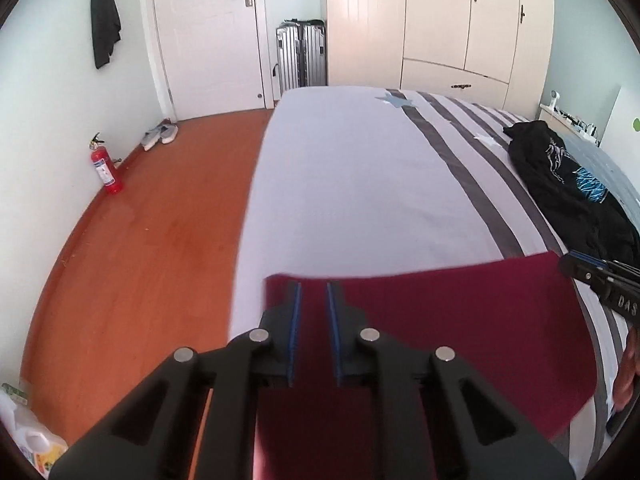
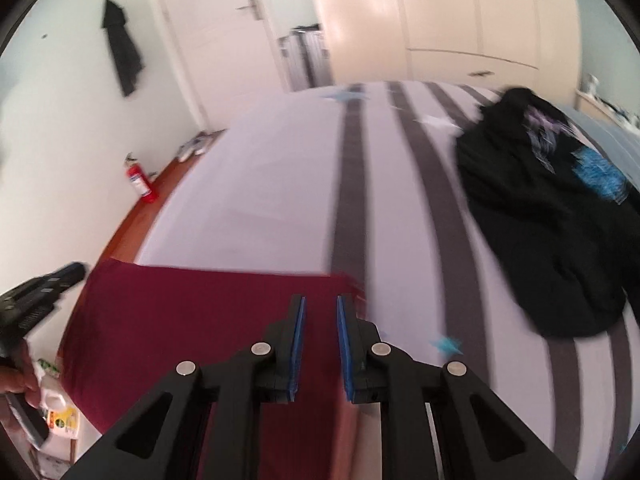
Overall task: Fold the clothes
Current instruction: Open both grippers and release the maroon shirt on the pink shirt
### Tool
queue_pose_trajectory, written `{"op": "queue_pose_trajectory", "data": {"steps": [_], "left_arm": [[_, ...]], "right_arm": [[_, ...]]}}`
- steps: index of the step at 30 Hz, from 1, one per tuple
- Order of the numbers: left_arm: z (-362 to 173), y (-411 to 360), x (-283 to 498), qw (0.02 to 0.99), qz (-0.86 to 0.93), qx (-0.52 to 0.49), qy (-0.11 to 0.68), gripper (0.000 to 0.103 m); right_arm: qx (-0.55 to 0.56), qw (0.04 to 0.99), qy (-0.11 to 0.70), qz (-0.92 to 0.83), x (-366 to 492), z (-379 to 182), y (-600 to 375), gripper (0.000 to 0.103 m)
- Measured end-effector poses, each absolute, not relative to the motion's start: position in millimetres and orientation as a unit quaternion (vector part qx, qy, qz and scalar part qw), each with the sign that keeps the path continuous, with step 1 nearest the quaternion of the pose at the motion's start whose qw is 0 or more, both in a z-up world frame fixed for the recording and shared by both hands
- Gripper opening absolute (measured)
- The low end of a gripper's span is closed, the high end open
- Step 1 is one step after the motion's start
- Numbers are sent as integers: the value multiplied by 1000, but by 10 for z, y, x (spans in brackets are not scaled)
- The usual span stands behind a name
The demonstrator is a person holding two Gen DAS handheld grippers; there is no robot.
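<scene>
A maroon cloth (image 1: 460,332) lies flat on the near end of the bed (image 1: 360,184), a neat rectangle with a straight far edge, its long axis running side to side between the two grippers. The left gripper (image 1: 313,312) sits over the cloth's left far corner, the cloth spreading away to its right and back beneath it. The right gripper (image 2: 320,328) sits over the right far corner, the cloth spreading to its left. Both pairs of fingers stand apart with a clear gap, and cloth shows through each gap; whether the tips touch the fabric cannot be told, and the right view is blurred.

Each gripper is nearest its own corner, so the far edge spans straight from one to the other. That is the relation any further fold turns on: the edge lies just ahead of both sets of tips, square to the way they point.

A black garment (image 2: 552,216) lies crumpled on the bed ahead and to the right, well apart from the maroon one and nearer the right gripper.

The scene fits two stages: the maroon cloth laid out with more folds due, or folded flat and just let go, with the black garment remaining.
</scene>
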State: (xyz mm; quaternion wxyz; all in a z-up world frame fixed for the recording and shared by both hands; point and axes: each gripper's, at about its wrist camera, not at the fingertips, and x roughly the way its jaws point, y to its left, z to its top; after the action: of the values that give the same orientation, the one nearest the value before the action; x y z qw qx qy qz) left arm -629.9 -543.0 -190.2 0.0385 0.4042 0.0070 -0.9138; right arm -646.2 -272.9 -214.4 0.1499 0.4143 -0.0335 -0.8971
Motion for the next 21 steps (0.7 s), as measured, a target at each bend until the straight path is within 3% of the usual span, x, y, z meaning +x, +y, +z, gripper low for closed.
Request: {"op": "queue_pose_trajectory", "data": {"steps": [12,21], "left_arm": [[-2374,-5826,-6398,107,-880,459,61,11],[-2008,-5905,-6044,96,-903,415,61,11]], "right_arm": [[426,150,6,-892,-6689,-2520,-2921,11],[428,91,-37,-898,-6888,-2468,-2410,11]]}}
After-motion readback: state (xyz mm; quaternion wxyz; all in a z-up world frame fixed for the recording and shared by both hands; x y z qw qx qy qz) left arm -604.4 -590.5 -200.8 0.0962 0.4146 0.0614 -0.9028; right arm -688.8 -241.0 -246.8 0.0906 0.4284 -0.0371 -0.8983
